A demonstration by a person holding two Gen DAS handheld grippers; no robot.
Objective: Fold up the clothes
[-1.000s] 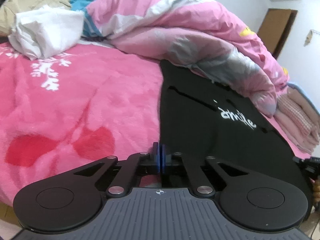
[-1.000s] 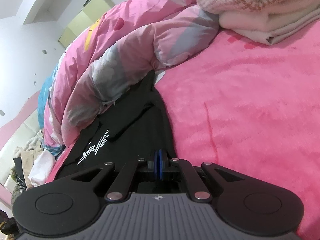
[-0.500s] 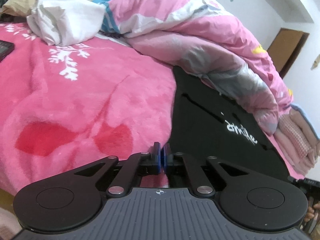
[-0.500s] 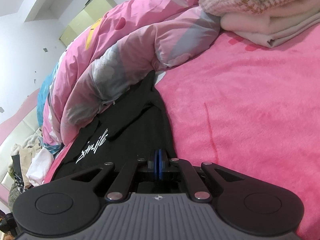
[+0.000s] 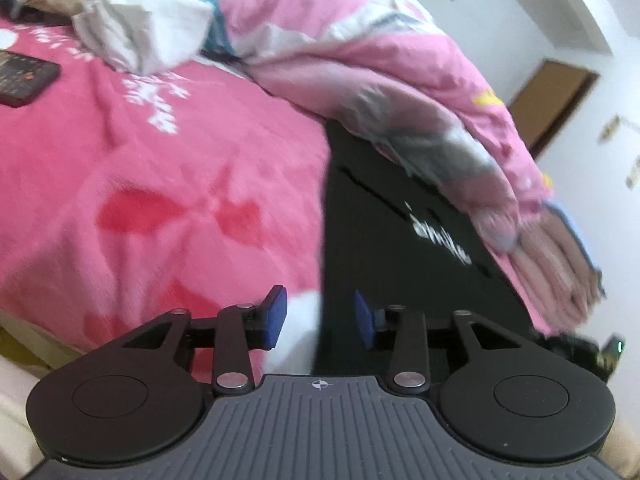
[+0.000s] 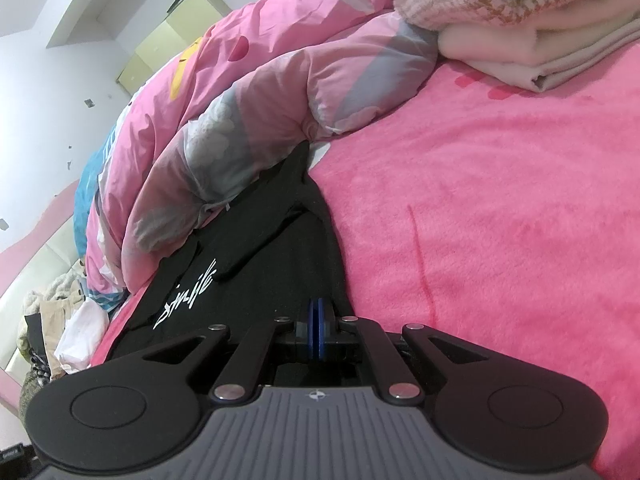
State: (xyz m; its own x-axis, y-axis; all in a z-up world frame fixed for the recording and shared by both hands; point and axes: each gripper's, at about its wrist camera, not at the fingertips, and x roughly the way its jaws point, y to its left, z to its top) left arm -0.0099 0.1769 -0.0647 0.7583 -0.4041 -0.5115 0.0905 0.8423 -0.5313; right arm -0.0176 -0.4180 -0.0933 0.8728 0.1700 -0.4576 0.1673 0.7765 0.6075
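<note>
Left claw [image 5: 320,318] gapes over the black shirt [image 5: 384,248] edge; right claw [image 6: 316,330] pinches its hem.

A black garment [image 5: 384,240] with white script lettering is lying flat on the pink bed [image 5: 140,168], far edge tucked under a quilt [image 5: 380,80].

A home bedroom; pink blanket-covered bed [image 5: 160,168]; rumpled quilt [image 6: 280,92]; folded clothes [image 6: 520,20] stacked.

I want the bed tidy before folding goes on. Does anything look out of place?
Yes. The far end of the black printed garment is tucked under the rumpled pink quilt, so it cannot lie flat. A dark phone also lies on the pink blanket.
</note>
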